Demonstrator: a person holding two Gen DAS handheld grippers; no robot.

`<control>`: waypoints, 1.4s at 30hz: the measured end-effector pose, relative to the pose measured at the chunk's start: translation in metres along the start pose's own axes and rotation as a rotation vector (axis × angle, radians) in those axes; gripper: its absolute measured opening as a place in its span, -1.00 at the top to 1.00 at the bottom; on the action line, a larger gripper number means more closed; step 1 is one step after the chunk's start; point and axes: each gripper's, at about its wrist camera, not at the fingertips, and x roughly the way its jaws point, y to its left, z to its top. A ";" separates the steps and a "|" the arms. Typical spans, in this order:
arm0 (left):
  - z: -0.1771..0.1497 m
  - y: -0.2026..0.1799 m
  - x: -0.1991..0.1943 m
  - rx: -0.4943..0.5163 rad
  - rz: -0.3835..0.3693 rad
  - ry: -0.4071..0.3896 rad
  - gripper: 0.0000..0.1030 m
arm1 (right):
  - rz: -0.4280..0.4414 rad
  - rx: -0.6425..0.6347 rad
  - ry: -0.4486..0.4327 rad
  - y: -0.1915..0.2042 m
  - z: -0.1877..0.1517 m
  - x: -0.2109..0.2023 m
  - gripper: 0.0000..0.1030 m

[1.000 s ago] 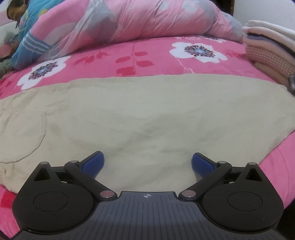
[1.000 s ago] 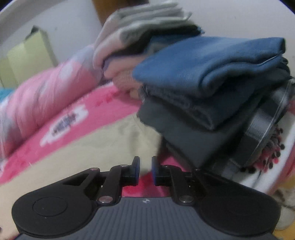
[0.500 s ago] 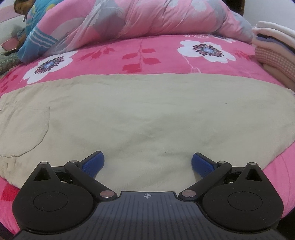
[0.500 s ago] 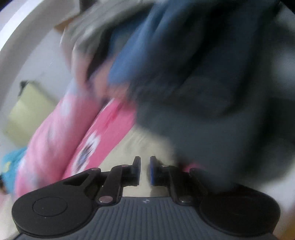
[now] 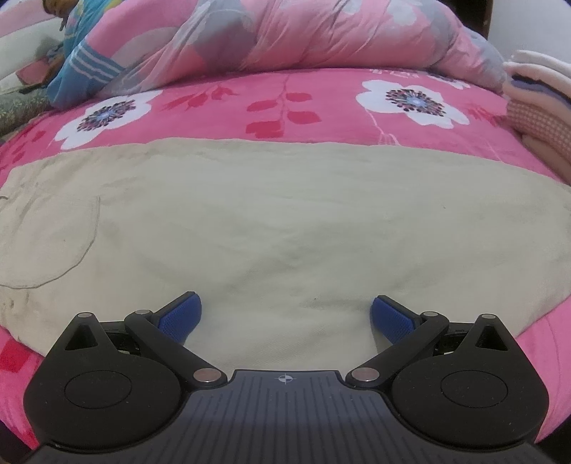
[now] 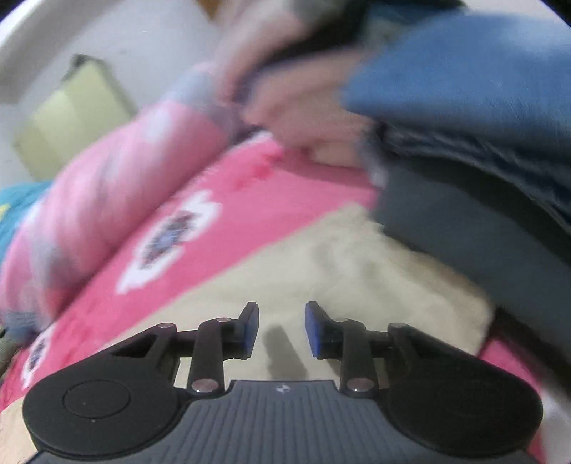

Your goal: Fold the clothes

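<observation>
A beige garment (image 5: 278, 221) lies spread flat across the pink flowered bed cover (image 5: 271, 103), with a pocket seam at its left. My left gripper (image 5: 285, 314) hovers wide open over the garment's near edge, nothing between its blue pads. In the blurred right wrist view, my right gripper (image 6: 282, 328) hangs above the beige garment's (image 6: 321, 278) right end, its jaws opening with only a small gap and nothing between them.
A stack of folded clothes, blue (image 6: 464, 75) on dark grey (image 6: 464, 228), rises close at the right. More folded pale items (image 5: 542, 107) sit at the bed's right. A bunched pink quilt (image 5: 285, 32) lies behind, with a person in blue (image 5: 75, 60) at far left.
The right gripper swung away from the folded stack toward the beige garment, and its jaws went from nearly shut to slightly apart. The left gripper stayed in place, tilting a little.
</observation>
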 end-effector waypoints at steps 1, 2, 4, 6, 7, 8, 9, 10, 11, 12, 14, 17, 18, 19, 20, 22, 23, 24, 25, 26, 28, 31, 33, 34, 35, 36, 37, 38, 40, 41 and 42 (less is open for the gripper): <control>0.000 0.000 0.000 0.001 -0.001 0.002 -1.00 | 0.012 0.027 -0.009 -0.010 0.002 0.000 0.59; 0.001 0.000 0.001 0.004 -0.002 0.003 -1.00 | -0.026 0.026 -0.023 -0.014 0.002 -0.005 0.64; 0.001 0.001 0.001 0.004 -0.010 0.006 -1.00 | -0.151 -0.023 -0.073 -0.010 0.004 -0.015 0.61; 0.001 0.002 0.002 0.000 -0.018 0.009 -1.00 | -0.217 -0.091 -0.097 0.004 0.005 -0.021 0.57; 0.001 0.002 0.002 0.002 -0.019 0.010 -1.00 | -0.178 -0.119 -0.086 0.012 0.005 -0.020 0.56; 0.002 0.002 0.002 0.004 -0.020 0.011 -1.00 | -0.139 -0.146 -0.075 0.020 0.005 -0.019 0.55; 0.002 0.002 0.002 0.006 -0.020 0.011 -1.00 | -0.100 -0.174 -0.064 0.027 0.004 -0.018 0.53; 0.001 0.002 0.002 0.009 -0.021 0.011 -1.00 | -0.066 -0.179 -0.041 0.031 0.006 -0.012 0.51; 0.001 0.002 0.002 0.011 -0.022 0.011 -1.00 | -0.032 -0.184 -0.017 0.035 0.008 -0.005 0.49; 0.001 0.002 0.002 0.010 -0.023 0.012 -1.00 | -0.029 -0.167 0.015 0.034 0.012 0.008 0.48; 0.002 0.002 0.002 0.009 -0.025 0.014 -1.00 | -0.163 -0.195 0.035 0.026 0.020 0.037 0.50; 0.002 0.002 0.003 0.011 -0.026 0.017 -1.00 | -0.345 -0.345 -0.023 0.032 0.023 0.050 0.49; 0.002 0.002 0.003 0.015 -0.028 0.017 -1.00 | -0.354 -0.356 -0.045 0.038 0.022 0.047 0.47; 0.002 0.002 0.003 0.018 -0.030 0.017 -1.00 | -0.362 -0.366 -0.068 0.044 0.021 0.045 0.46; 0.001 0.002 0.003 0.022 -0.032 0.017 -1.00 | -0.333 -0.397 -0.094 0.049 0.019 0.038 0.44; 0.002 0.003 0.002 0.024 -0.037 0.023 -1.00 | -0.232 -0.430 -0.108 0.058 0.014 0.032 0.25; 0.002 0.004 0.003 0.025 -0.039 0.026 -1.00 | -0.222 -0.437 -0.078 0.058 0.013 0.035 0.15; 0.003 0.004 0.003 0.024 -0.042 0.030 -1.00 | -0.213 -0.444 -0.047 0.057 0.011 0.039 0.09; 0.003 0.004 0.003 0.022 -0.041 0.031 -1.00 | -0.250 -0.455 0.001 0.055 0.010 0.048 0.06; 0.004 0.004 0.003 0.019 -0.041 0.032 -1.00 | -0.271 -0.440 0.012 0.048 0.009 0.051 -0.09; 0.004 0.003 0.003 0.019 -0.037 0.029 -1.00 | -0.293 -0.375 0.014 0.038 0.011 0.045 -0.12; 0.001 0.002 0.001 0.013 -0.036 0.014 -1.00 | -0.194 -0.228 -0.071 0.029 0.004 -0.007 -0.17; -0.001 0.002 0.001 0.011 -0.039 0.002 -1.00 | -0.109 -0.124 -0.116 0.010 -0.008 -0.040 -0.36; -0.001 0.003 0.001 0.011 -0.040 0.001 -1.00 | -0.099 -0.067 -0.124 -0.001 -0.014 -0.054 -0.38; -0.001 0.003 0.002 0.012 -0.041 0.000 -1.00 | -0.088 -0.010 -0.132 -0.011 -0.020 -0.067 -0.39; 0.000 0.003 0.002 0.013 -0.043 0.001 -1.00 | -0.078 0.047 -0.140 -0.022 -0.027 -0.081 -0.43; 0.000 0.004 0.002 0.010 -0.044 0.003 -1.00 | -0.084 0.105 -0.135 -0.035 -0.035 -0.090 -0.43; 0.001 0.004 0.003 0.008 -0.044 0.005 -1.00 | -0.088 0.145 -0.124 -0.046 -0.038 -0.092 -0.43; 0.003 0.005 0.003 0.001 -0.045 0.010 -1.00 | -0.095 0.226 -0.100 -0.066 -0.046 -0.098 -0.42; 0.004 0.006 0.003 -0.003 -0.045 0.012 -1.00 | -0.071 0.248 -0.107 -0.071 -0.045 -0.095 -0.42; 0.003 0.006 0.003 -0.005 -0.044 0.011 -1.00 | -0.047 0.269 -0.113 -0.076 -0.045 -0.093 -0.42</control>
